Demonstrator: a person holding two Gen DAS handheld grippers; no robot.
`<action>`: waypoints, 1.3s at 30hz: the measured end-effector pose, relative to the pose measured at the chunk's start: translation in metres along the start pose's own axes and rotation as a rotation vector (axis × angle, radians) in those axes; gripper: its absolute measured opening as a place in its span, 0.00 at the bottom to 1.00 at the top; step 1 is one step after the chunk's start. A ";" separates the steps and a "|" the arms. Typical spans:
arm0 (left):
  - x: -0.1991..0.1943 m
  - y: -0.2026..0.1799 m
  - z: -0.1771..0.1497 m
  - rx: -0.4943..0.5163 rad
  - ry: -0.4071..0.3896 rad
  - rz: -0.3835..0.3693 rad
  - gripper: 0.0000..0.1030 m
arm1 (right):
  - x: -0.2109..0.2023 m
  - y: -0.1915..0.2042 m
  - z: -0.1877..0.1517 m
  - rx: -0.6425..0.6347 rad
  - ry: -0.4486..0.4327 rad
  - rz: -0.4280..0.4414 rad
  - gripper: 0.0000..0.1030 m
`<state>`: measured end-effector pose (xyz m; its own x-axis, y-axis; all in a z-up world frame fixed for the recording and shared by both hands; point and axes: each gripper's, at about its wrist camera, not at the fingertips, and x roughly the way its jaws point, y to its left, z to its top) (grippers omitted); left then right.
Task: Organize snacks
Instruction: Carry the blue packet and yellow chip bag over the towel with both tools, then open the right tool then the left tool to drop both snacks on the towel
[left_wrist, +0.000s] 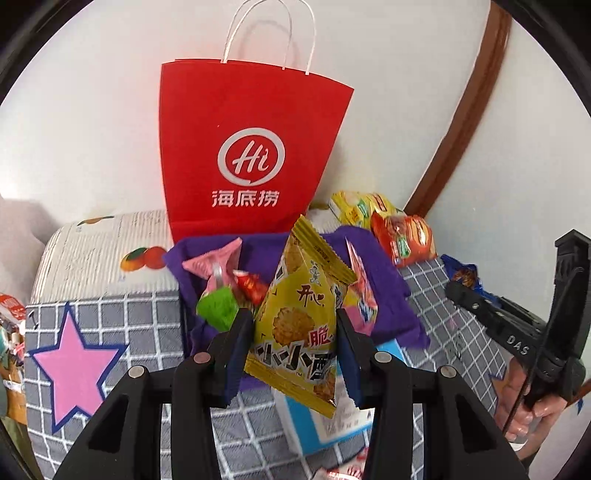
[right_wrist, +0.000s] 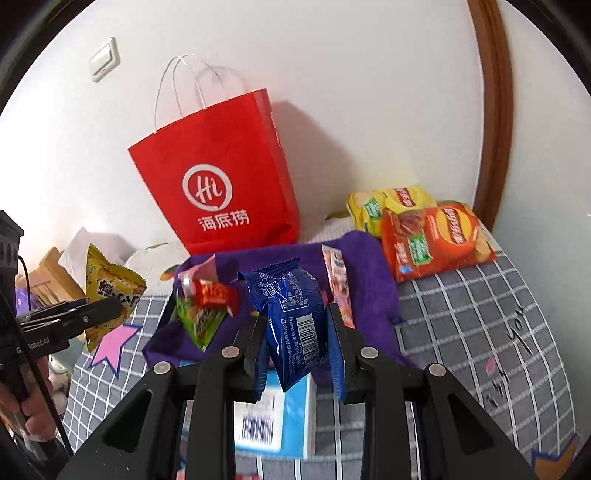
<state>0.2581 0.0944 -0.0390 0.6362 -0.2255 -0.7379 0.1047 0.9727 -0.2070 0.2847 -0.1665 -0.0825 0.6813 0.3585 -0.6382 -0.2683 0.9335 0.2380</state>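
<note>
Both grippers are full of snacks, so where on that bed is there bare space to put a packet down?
Free: the grey checked cover right of the purple cloth and in front of the orange chip bag; also the patch around the pink star, left of the cloth. Crowded: the cloth itself, strewn with small packets, and the strip by the red paper bag.

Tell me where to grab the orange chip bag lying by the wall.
Grip the orange chip bag by its near crimped bottom edge, coming in low from the front. It lies flat and puffed, so the middle would slip or crush; the yellow chip bag crowds its far end.
</note>
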 end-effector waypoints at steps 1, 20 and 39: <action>0.004 -0.001 0.003 -0.002 -0.002 0.001 0.40 | 0.006 -0.001 0.003 -0.007 -0.003 -0.006 0.26; 0.073 0.013 0.011 -0.037 0.094 0.014 0.40 | 0.107 -0.046 -0.024 0.013 0.106 -0.073 0.27; 0.111 0.011 0.000 -0.064 0.196 0.010 0.41 | 0.090 -0.048 -0.025 0.013 0.051 -0.005 0.50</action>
<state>0.3296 0.0806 -0.1232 0.4750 -0.2278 -0.8500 0.0458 0.9710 -0.2347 0.3417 -0.1788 -0.1696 0.6471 0.3529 -0.6758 -0.2558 0.9355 0.2436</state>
